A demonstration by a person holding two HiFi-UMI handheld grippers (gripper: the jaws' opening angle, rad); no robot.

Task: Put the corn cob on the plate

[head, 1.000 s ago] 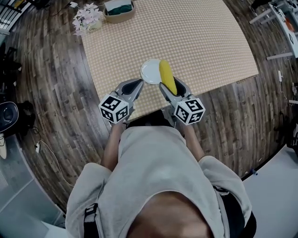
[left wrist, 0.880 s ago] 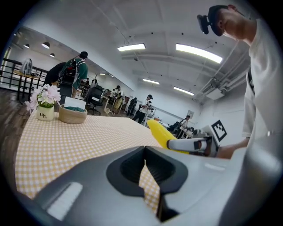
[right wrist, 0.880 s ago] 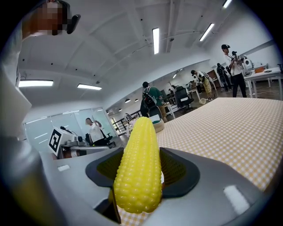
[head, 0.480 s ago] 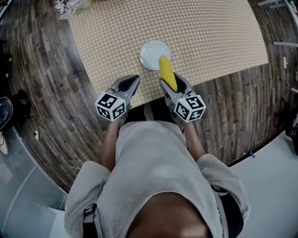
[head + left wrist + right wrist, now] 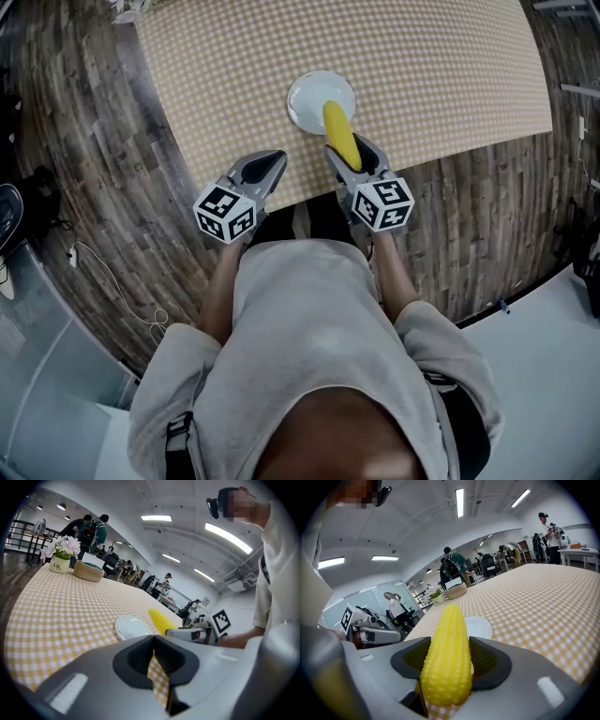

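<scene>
The corn cob [image 5: 340, 141] is clamped in the right gripper [image 5: 351, 155]. Its jaws are closed on the fat end, one pad on each side, and the pointed end sticks out forward. From the head view the tip overlaps the near rim of the white plate [image 5: 309, 92], but I honestly can't tell if it's touching the plate or just hanging over it. In the right gripper view the plate [image 5: 482, 626] sits just past the tip. The plate is near the front edge of a table with a yellow-and-white checked cloth [image 5: 431, 66], with a dark wood plank floor [image 5: 94, 141] all around. The other stuff on the table is way off at the far end, well apart from the plate. The left gripper view shows a pot of pale flowers [image 5: 59, 555] and a woven basket [image 5: 88, 571] just beside it, plus people standing around desks in the background. The left gripper [image 5: 270, 164] is just left of the right one at the table's front edge, and its jaws are pressed together on nothing, with only a sliver of cloth visible between them. Both grippers are held out low in front of the person, angled in toward the plate, with their marker cubes [image 5: 225, 214] closest to the body and bare forearms coming out of grey sleeves.
</scene>
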